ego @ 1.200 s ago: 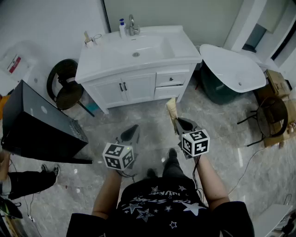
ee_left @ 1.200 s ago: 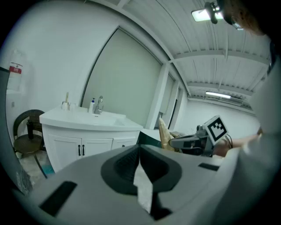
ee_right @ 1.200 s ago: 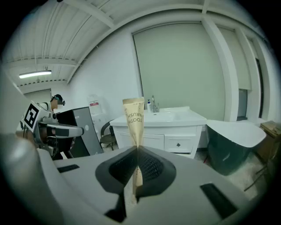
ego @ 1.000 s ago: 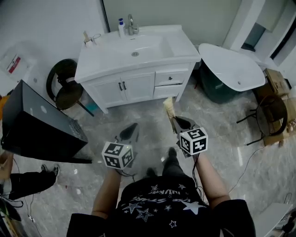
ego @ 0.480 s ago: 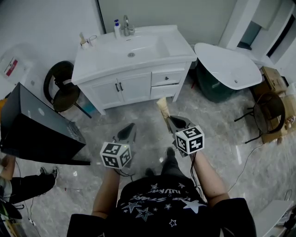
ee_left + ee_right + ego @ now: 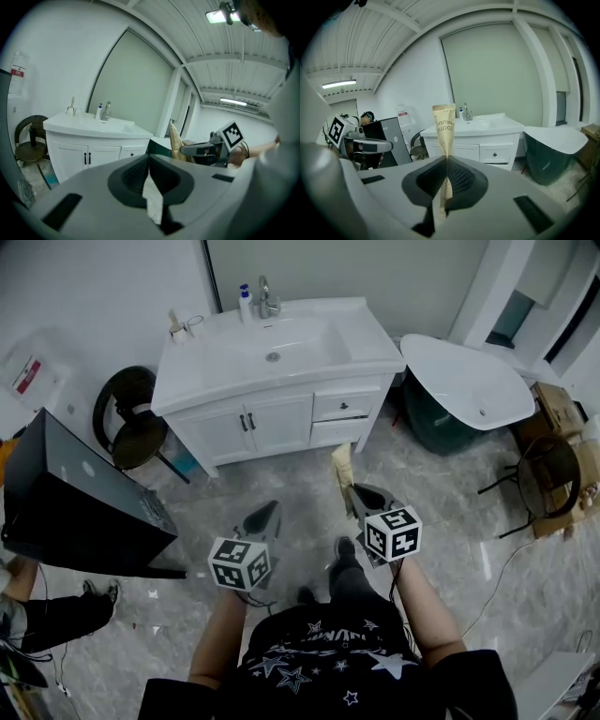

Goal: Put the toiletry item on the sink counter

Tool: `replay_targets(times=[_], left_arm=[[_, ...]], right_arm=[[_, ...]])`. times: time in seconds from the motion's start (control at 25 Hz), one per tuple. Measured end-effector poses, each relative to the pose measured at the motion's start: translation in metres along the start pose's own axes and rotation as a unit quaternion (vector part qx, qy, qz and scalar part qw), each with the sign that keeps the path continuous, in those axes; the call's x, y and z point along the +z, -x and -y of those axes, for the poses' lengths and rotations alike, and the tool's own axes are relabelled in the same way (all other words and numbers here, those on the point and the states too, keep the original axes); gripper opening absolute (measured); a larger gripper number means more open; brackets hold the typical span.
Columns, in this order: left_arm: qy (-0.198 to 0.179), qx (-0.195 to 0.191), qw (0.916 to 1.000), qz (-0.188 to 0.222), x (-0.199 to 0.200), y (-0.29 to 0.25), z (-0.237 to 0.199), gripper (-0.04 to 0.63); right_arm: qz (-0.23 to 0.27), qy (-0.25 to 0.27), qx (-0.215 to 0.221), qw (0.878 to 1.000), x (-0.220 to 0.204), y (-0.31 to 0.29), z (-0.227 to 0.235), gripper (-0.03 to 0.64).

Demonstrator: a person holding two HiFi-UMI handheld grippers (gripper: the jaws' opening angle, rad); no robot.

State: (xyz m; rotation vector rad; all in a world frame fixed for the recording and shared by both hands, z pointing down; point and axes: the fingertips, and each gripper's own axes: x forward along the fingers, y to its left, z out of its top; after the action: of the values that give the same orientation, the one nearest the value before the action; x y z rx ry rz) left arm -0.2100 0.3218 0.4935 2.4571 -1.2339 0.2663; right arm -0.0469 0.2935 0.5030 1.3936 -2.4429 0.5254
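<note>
The right gripper (image 6: 446,161) is squeezed tight on a toothbrush packet (image 6: 445,124). The packet is a long, thin paper sleeve that sticks up out of the jaws. It is pinched low down and held in the air over the floor, well away from the white sink counter (image 6: 370,334). It looks very light and a bit bendy, so I think the tall top part could flop or wobble. The paper looks smooth, so it might slide if the squeeze gets loose. A hold nearer the middle would likely be steadier. The left gripper (image 6: 149,157) is closed with nothing in it.
</note>
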Motion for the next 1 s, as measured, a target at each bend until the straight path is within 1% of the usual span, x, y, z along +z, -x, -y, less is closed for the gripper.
replay_targets(times=[0.16,0.36,0.48,0.6,0.8,1.0], left_arm=[[0.005,0.008,1.0000,0.000,0.005,-0.013,-0.007,0.020],[0.007,0.020,0.9998,0.003,0.018,-0.040,-0.016,0.020],[0.004,0.030,0.9995,0.005,0.032,-0.063,-0.026,0.020],[0.014,0.044,0.9989,0.006,0.047,-0.089,-0.037,0.020],[0.016,0.046,0.9987,0.015,0.065,-0.132,-0.042,0.020],[0.009,0.060,0.9981,0.012,0.081,-0.169,-0.046,0.020]], right_arm=[[-0.005,-0.001,0.003,1.000,0.003,-0.013,0.016,0.015],[-0.001,-0.004,0.016,1.000,0.020,-0.041,0.045,0.015],[-0.001,-0.006,0.025,1.000,0.035,-0.064,0.067,0.015],[-0.004,-0.005,0.039,0.999,0.050,-0.087,0.088,0.015],[-0.007,-0.004,0.056,0.998,0.070,-0.120,0.125,0.015],[-0.010,-0.008,0.071,0.997,0.086,-0.143,0.157,0.015]])
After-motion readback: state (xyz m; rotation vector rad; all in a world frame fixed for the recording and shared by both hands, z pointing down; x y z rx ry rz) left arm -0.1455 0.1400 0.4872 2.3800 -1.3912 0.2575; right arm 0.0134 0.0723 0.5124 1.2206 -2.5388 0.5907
